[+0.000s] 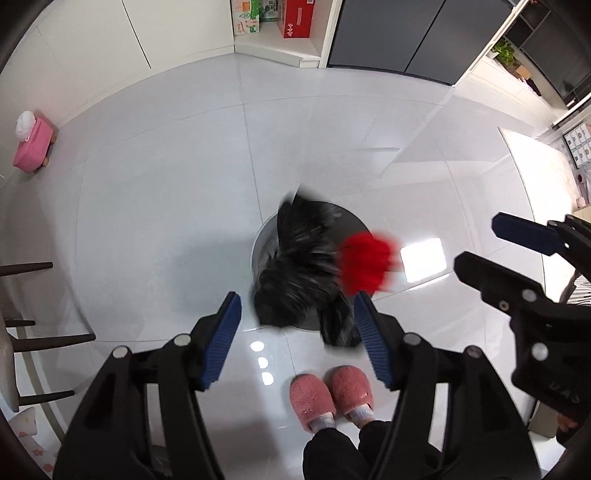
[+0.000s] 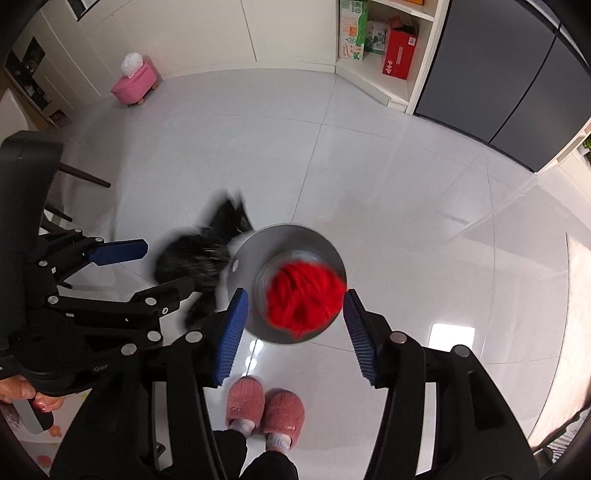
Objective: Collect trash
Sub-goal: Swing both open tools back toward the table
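One grey bin (image 2: 284,243) is seen on the floor (image 2: 369,147), with one red bag (image 2: 303,295) blurred over its mouth and one black bag (image 2: 199,254) blurred at its left, long axis running near to far. Left gripper (image 1: 297,332) and right gripper (image 2: 295,328) are spread, nothing pinched. Two pink slippers (image 2: 264,410) are seen nearer.

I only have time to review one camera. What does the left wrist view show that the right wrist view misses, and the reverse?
Only the left wrist view: the black bag blurred over the grey bin, hiding most of its inside.

Only the right wrist view: the bin seen from above, the red bundle blurred over its mouth, the black bag beside the bin's left edge.

Both: the left gripper and right gripper open with nothing clamped, pink slippers, pink stool, red box, tiled floor.
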Motion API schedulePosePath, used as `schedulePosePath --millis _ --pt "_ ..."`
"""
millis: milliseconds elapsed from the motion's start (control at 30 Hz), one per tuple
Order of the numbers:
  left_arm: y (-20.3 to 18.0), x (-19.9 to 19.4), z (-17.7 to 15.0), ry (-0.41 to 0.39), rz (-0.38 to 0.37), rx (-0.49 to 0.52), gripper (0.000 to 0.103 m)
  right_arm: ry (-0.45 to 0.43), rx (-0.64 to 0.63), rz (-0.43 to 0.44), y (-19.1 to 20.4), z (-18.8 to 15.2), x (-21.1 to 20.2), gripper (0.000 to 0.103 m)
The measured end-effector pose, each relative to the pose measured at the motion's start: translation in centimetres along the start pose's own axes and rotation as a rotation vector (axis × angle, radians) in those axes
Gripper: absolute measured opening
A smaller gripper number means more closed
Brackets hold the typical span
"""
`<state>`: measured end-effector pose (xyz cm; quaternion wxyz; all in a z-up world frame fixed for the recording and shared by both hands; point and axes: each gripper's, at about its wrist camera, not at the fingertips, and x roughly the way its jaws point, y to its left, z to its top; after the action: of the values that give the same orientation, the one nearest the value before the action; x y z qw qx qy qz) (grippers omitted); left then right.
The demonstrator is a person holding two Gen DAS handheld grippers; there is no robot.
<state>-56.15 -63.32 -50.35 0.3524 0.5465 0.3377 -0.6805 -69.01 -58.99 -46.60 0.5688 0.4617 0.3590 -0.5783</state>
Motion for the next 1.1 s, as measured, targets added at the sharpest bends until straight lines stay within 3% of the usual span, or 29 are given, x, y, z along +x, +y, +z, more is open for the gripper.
schedulePosePath --millis 133,333,467,700,900,1100 --pt "-0.1 -0.5 0.5 -0.009 0.002 -0.007 0.07 0.001 0.005 -0.006 0.0 -0.2 -1.5 0.052" --pt "-0.3 -3.9 0.0 -0.029 0.006 -0.016 0.07 -0.013 -0.042 -0.025 0.8 0.4 -5.3 0.052" --pt "-0.3 -7.4 -0.7 -0.052 0.002 -0.057 0.07 -0.032 -0.076 -0.013 2.1 0.5 -9.0 0.052" --pt "1.2 -14.9 -4.0 -0.112 0.071 -0.196 0.07 -0.068 -0.216 0.034 6.6 0.7 -15.3 0.052" --pt "4.8 -21.9 -10.0 -0.169 0.177 -0.417 0.07 -0.12 -0.443 0.141 12.8 0.0 -20.4 0.052" --pt "8.2 -29.0 -20.1 -0.236 0.296 -0.664 0.07 -0.173 -0.747 0.288 21.5 -2.8 -24.6 0.053"
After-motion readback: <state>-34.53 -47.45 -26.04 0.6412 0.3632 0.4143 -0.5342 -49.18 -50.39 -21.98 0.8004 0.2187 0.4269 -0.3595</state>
